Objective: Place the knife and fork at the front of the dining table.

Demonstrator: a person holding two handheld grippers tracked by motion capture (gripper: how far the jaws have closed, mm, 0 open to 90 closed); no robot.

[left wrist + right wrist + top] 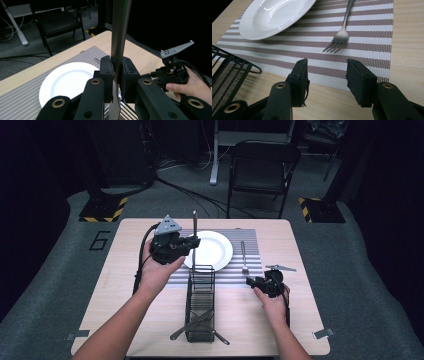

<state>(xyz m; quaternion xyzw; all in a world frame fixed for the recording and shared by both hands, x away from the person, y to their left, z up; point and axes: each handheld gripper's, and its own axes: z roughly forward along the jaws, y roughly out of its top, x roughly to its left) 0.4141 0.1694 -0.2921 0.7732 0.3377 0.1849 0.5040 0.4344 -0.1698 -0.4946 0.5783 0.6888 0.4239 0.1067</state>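
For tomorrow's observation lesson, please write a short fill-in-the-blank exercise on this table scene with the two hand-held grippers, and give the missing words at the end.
1. The left gripper is shut on an upright ____.
2. The fork lies on the striped ____.
3. The right gripper has its jaws apart and holds ____.
4. The white plate stands just behind the black wire ____.

Missing words: knife; placemat; nothing; basket
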